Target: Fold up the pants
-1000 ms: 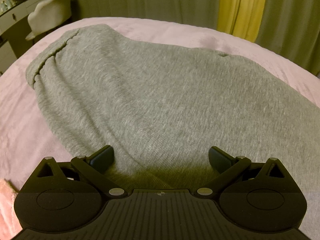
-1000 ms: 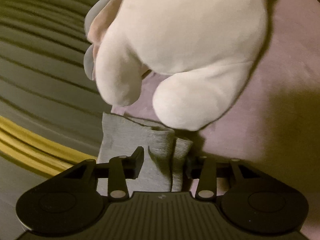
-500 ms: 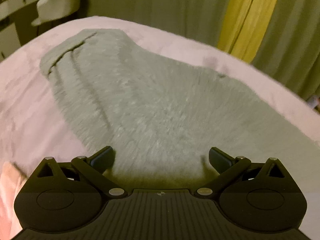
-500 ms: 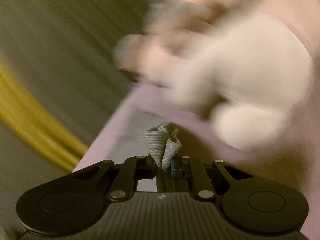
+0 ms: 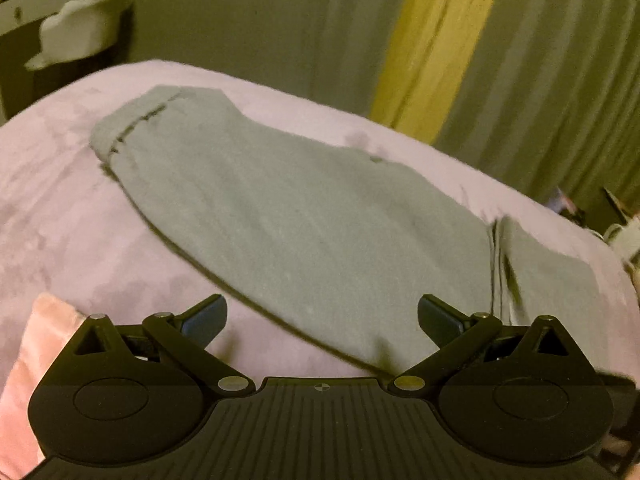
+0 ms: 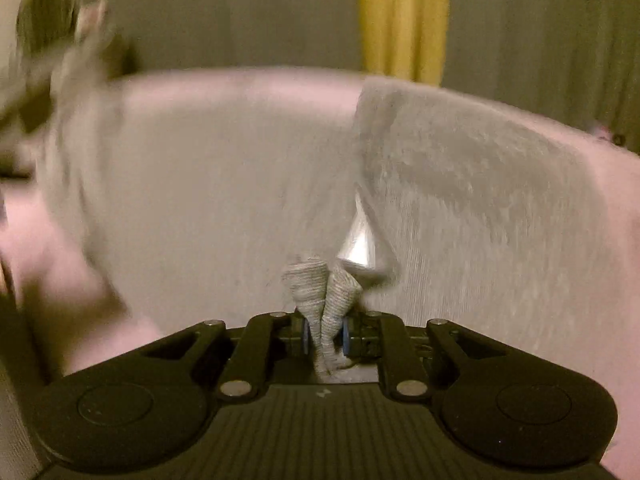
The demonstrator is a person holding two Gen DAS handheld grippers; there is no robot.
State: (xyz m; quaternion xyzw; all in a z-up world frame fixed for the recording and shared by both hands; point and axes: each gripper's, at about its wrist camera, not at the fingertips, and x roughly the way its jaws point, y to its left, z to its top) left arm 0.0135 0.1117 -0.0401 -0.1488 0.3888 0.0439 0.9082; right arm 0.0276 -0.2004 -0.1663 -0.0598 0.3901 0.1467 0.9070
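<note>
Grey sweatpants (image 5: 296, 216) lie flat on a pink bedspread (image 5: 68, 216), waistband at the far left. My left gripper (image 5: 322, 316) is open and empty, held above the near edge of the pants. My right gripper (image 6: 325, 334) is shut on the ribbed cuffs (image 6: 320, 284) of the pants. The lifted leg fabric (image 6: 460, 200) curves up and over the rest of the pants in the blurred right wrist view. In the left wrist view the raised leg part (image 5: 548, 280) shows at the right.
Green curtains with a yellow strip (image 5: 436, 48) hang behind the bed. A white chair (image 5: 80, 36) and a dresser stand at the far left. A pink cloth (image 5: 28, 380) lies at the near left of the bed.
My right gripper closed on the cuffs and swung them away from the plush toy, over the pants. My left gripper rose and drew back from the pants, still open.
</note>
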